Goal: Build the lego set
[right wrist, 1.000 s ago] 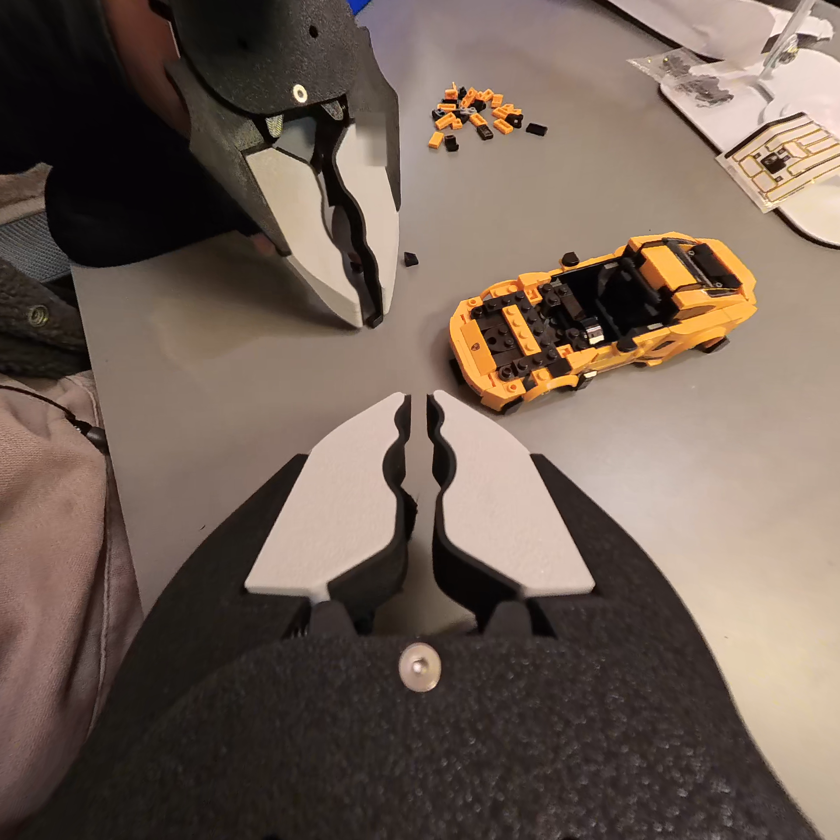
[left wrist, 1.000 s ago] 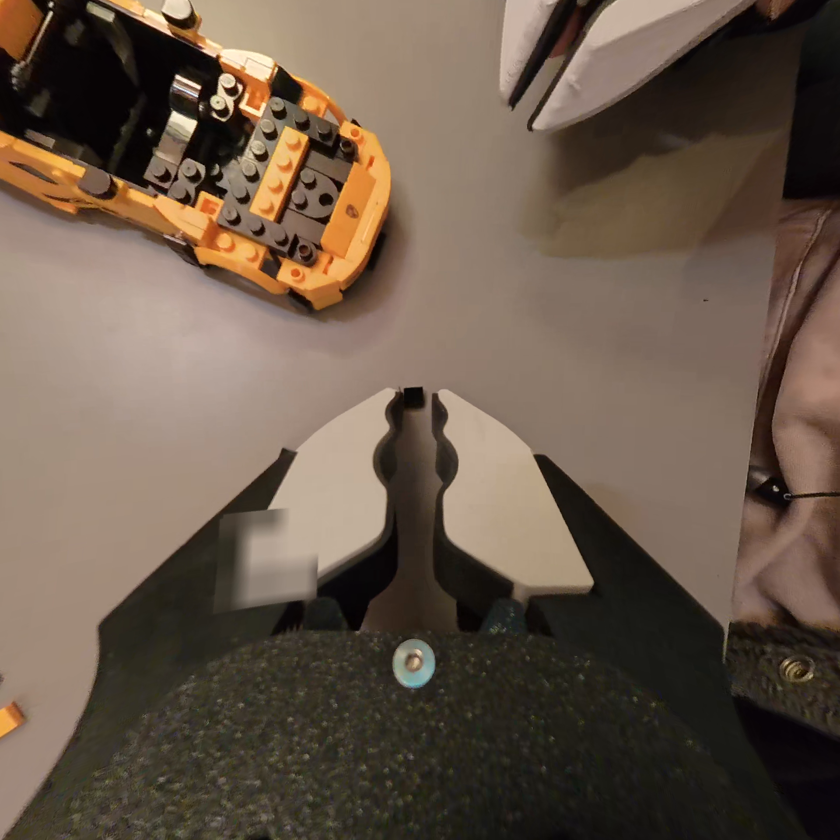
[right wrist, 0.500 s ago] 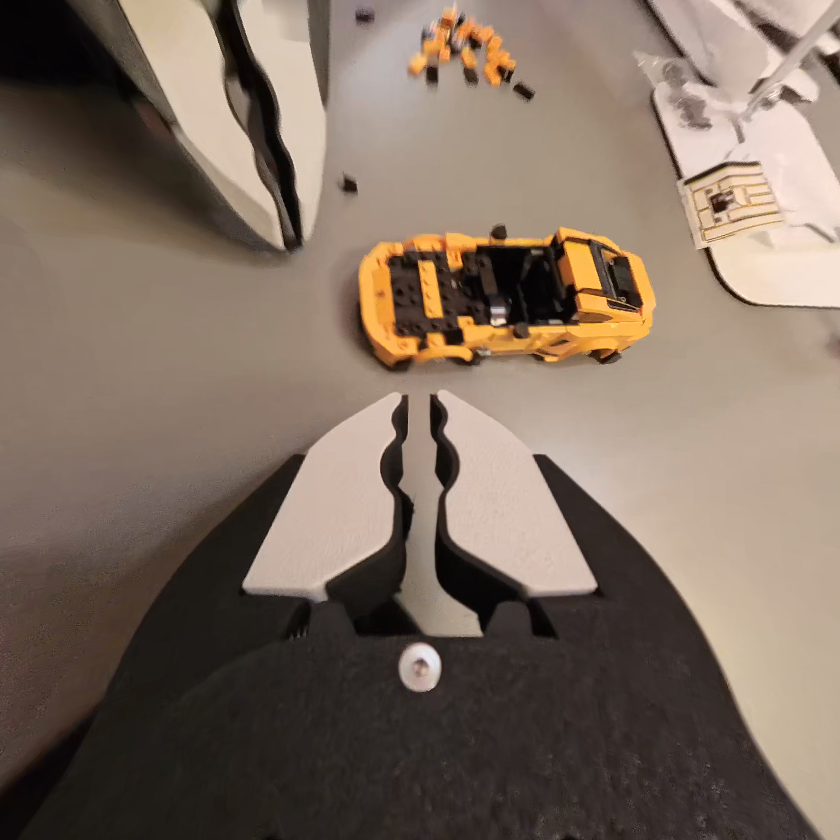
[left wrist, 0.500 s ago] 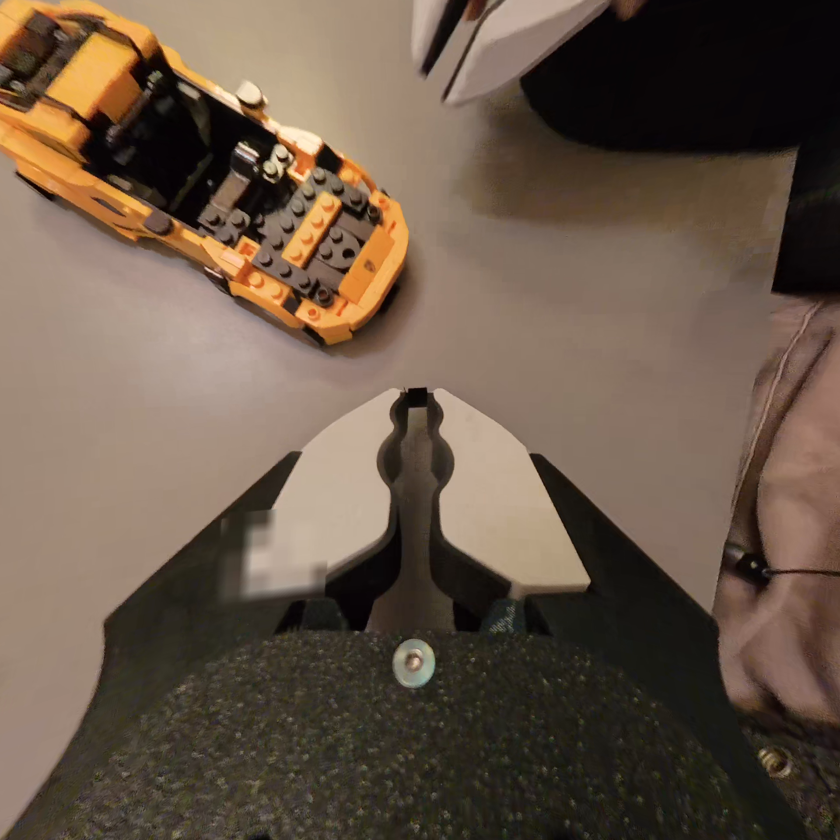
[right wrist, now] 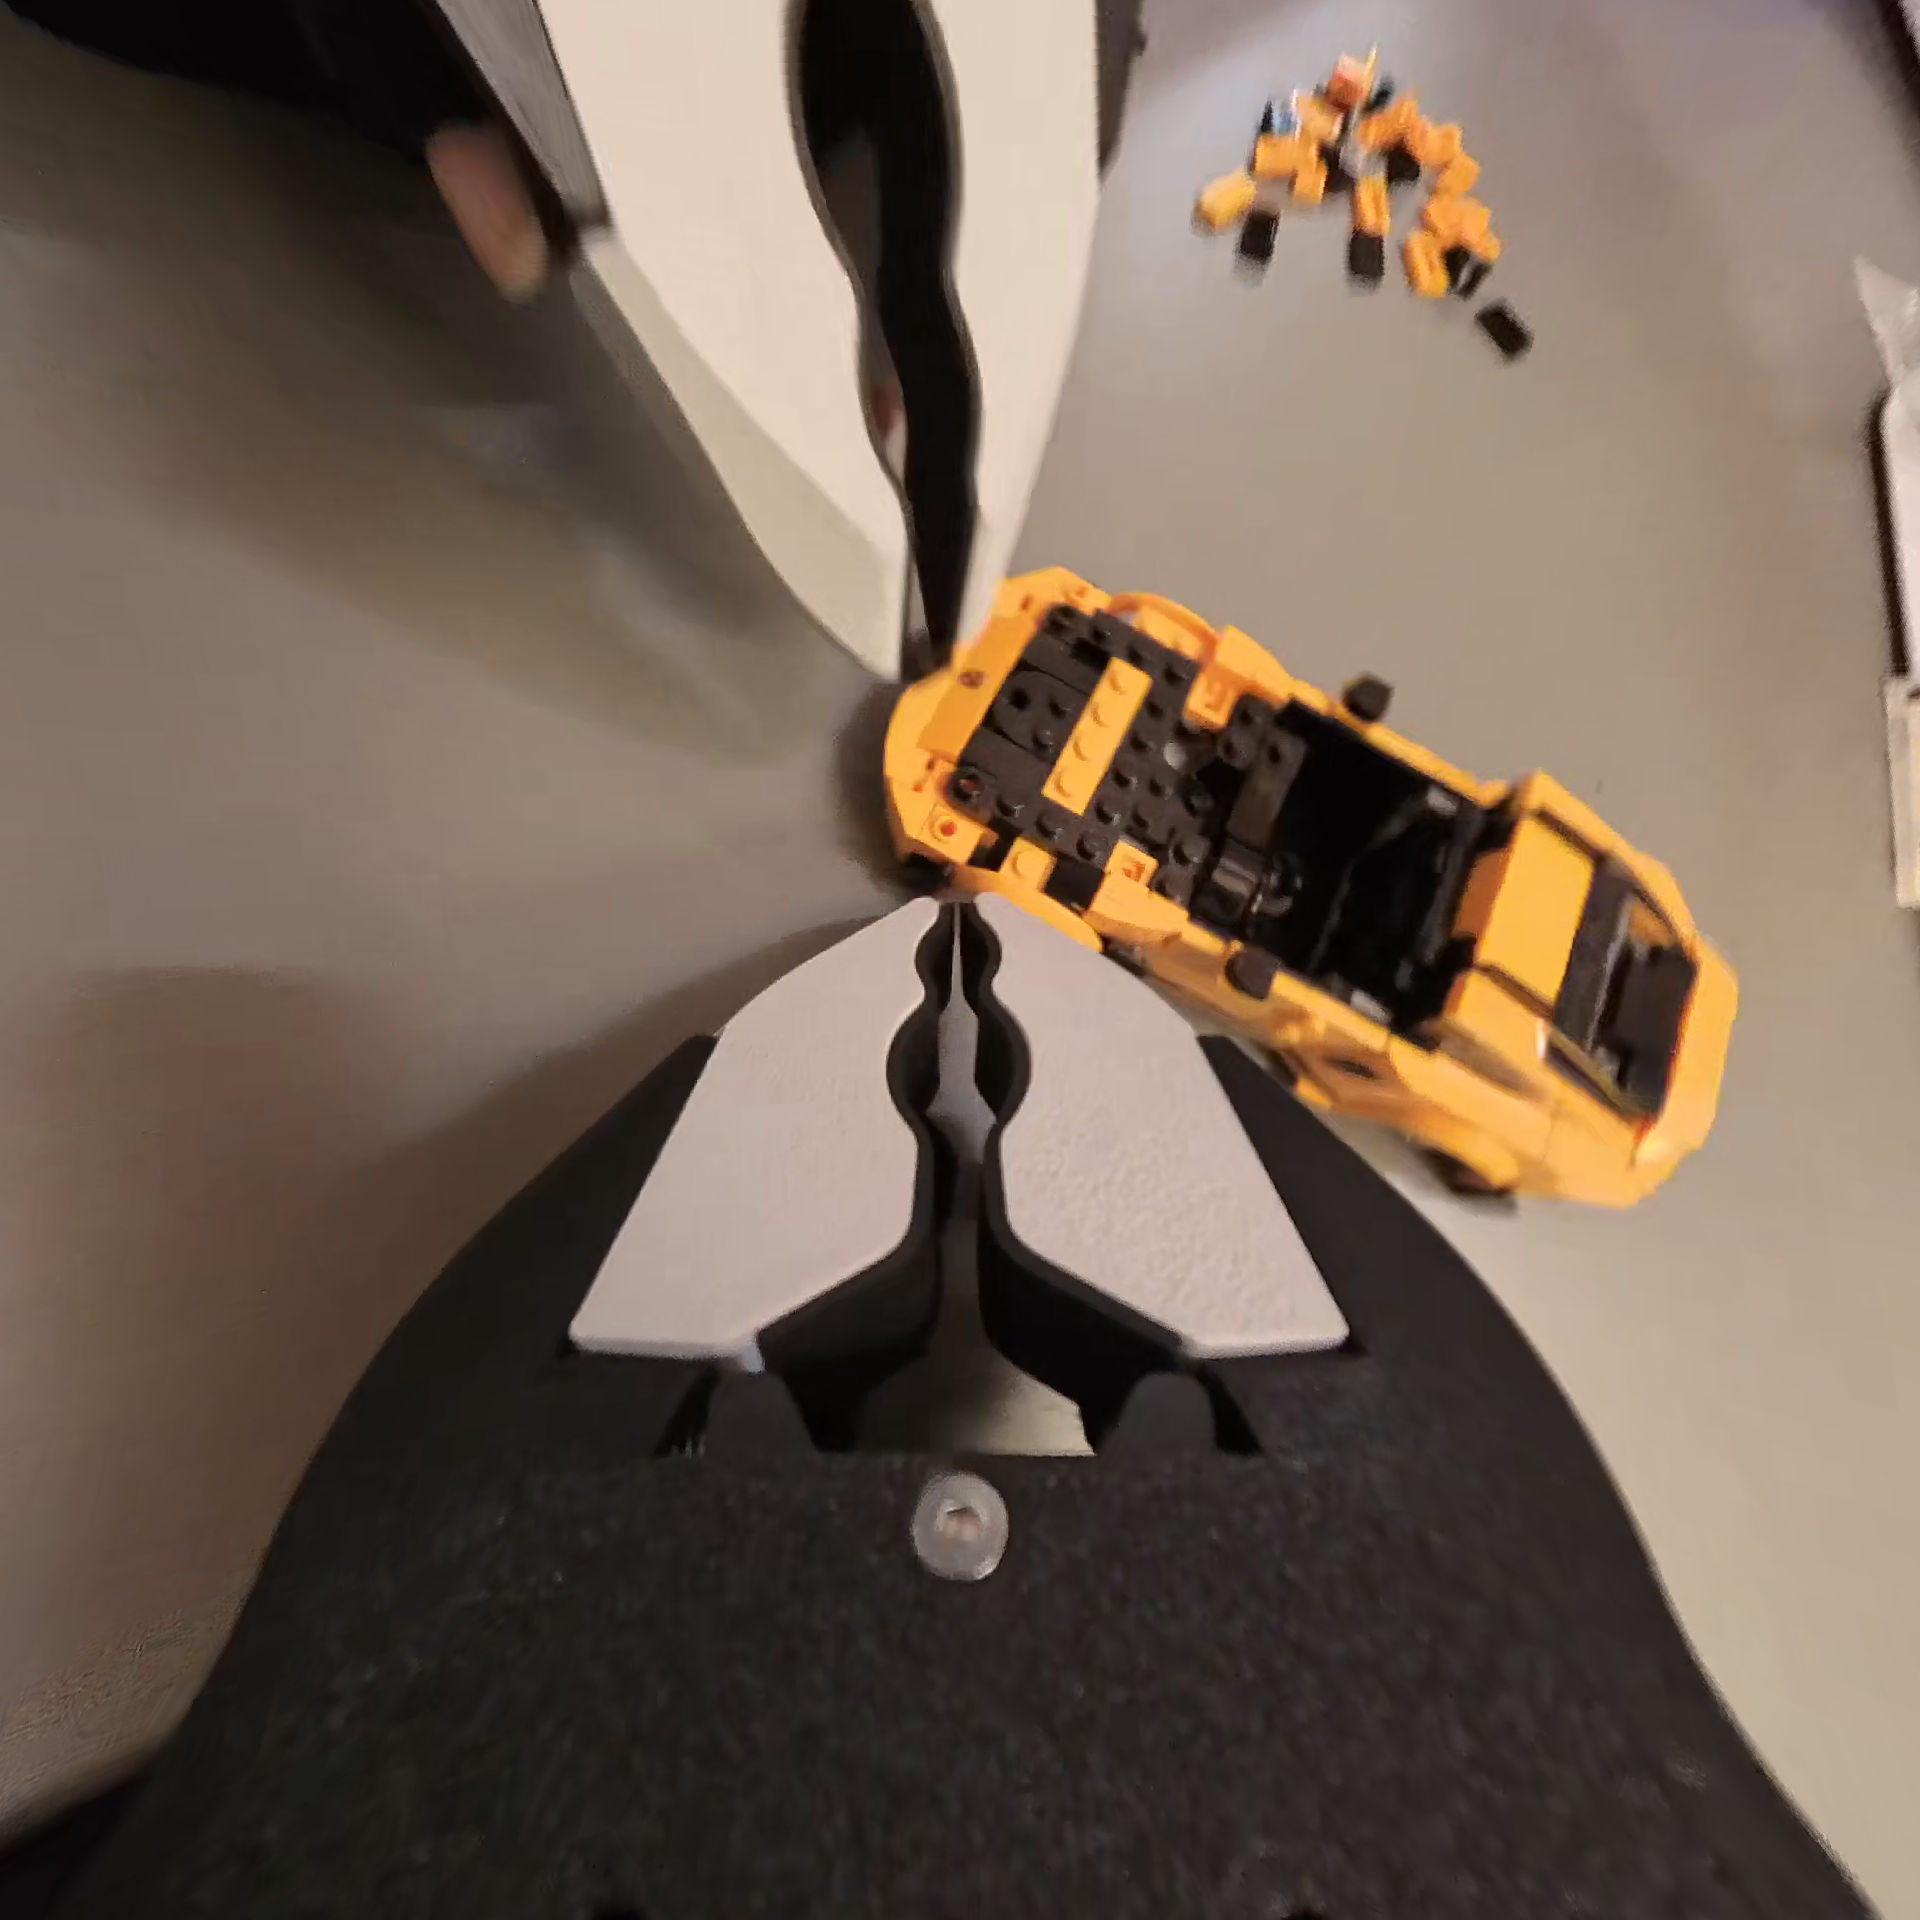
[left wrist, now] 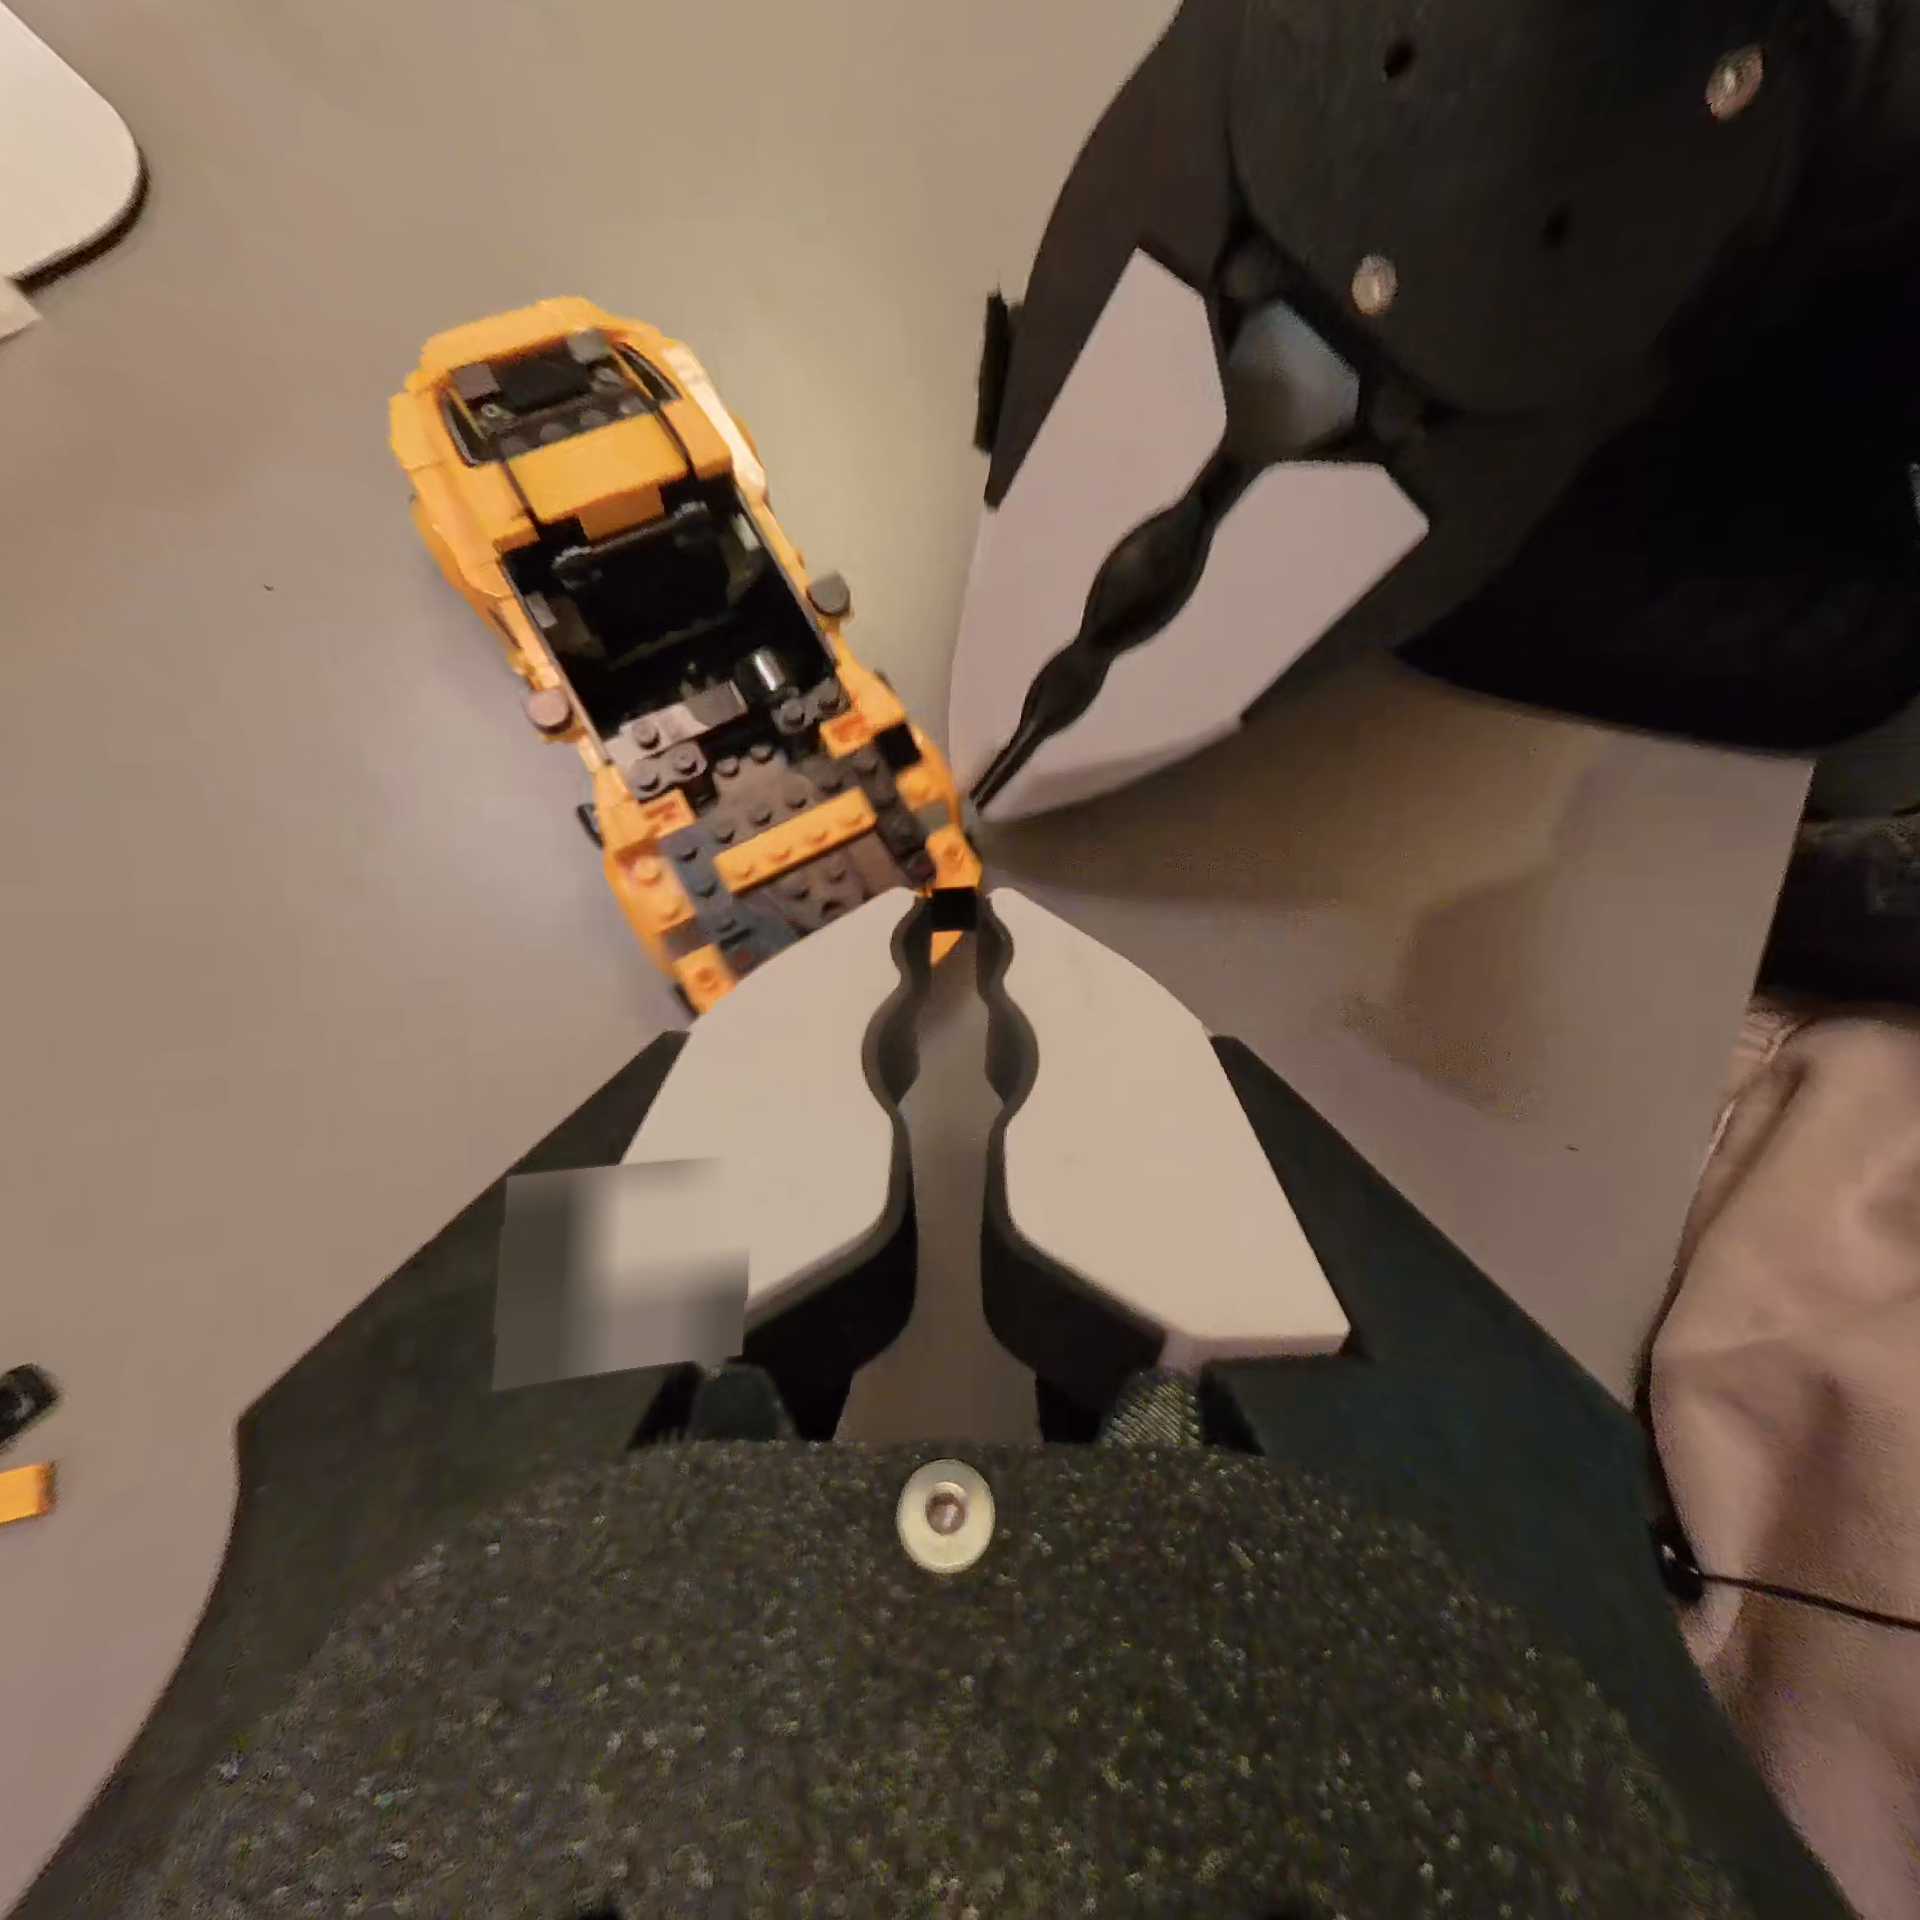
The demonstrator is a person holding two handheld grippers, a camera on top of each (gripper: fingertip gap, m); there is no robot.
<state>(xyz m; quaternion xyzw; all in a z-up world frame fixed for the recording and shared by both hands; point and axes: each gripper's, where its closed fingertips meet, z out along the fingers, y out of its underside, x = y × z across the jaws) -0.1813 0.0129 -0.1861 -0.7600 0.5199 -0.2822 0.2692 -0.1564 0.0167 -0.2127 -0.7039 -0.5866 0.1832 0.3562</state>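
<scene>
The orange and black Lego car (left wrist: 665, 665) stands on the grey table, roof open, studded black hood facing me. My left gripper (left wrist: 951, 914) is shut on a small black piece (left wrist: 953, 910) and holds it at the car's front corner. My right gripper (right wrist: 961, 914) is shut and empty, its tips at the front edge of the car (right wrist: 1299, 883). The right gripper also shows in the left wrist view (left wrist: 977, 805), close beside the hood. The left gripper shows in the right wrist view (right wrist: 925, 655), touching or nearly touching the car's nose.
A pile of loose orange and black pieces (right wrist: 1361, 208) lies beyond the car. A white board (left wrist: 52, 177) is at the far left. Stray pieces (left wrist: 21, 1397) lie at the left edge. A person's beige clothing (left wrist: 1818, 1351) is at the table's near edge. Across from one pair of fingers to the other is roughly 4 cm.
Both grippers have moved in to the car's front end from opposite sides. The left gripper has kept the black piece. The right gripper's jaws have closed further.
</scene>
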